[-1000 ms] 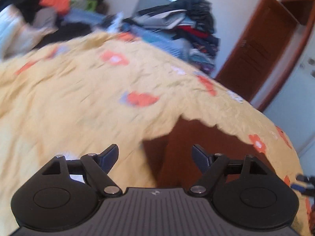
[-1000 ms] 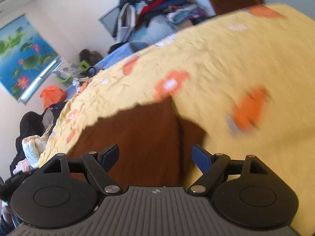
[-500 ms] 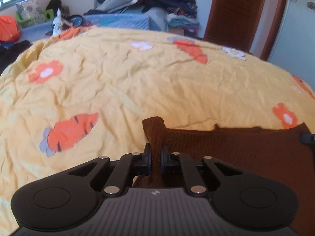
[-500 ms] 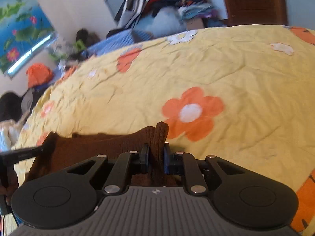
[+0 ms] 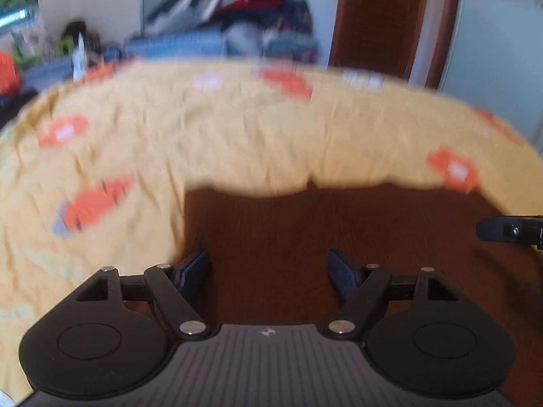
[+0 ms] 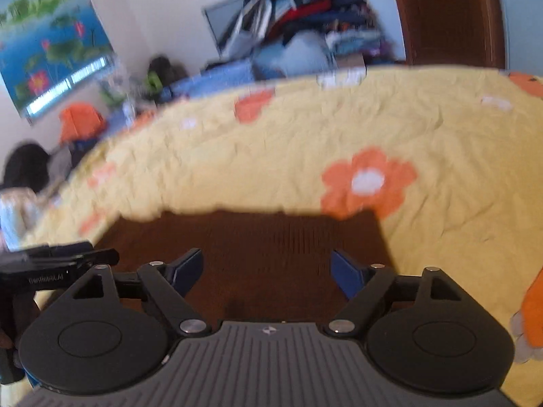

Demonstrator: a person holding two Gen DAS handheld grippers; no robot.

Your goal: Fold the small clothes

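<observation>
A dark brown knitted garment (image 5: pixel 305 224) lies flat on the yellow flowered bedcover (image 5: pixel 237 135), its far edge straight across both views. My left gripper (image 5: pixel 267 264) hovers over its left part, jaws opening, with nothing pinched between the blue pads. Over the right part of the same garment (image 6: pixel 271 237) hangs my right gripper (image 6: pixel 266 261), its jaws likewise opening and empty. Each gripper shows in the other's view: the right one's finger (image 5: pixel 509 230) at the right edge, the left one (image 6: pixel 61 261) at the left edge.
A heap of clothes (image 5: pixel 244 17) is piled on a blue surface beyond the bed. A brown door (image 5: pixel 373 17) stands at the back right. A lotus picture (image 6: pixel 44 34) hangs on the wall, with an orange bag (image 6: pixel 79 118) and more clothes under it.
Half a second ago each gripper was shut on an upper corner of the brown garment. Both have since let go and spread their jaws, and the corners now lie flat on the bedcover.
</observation>
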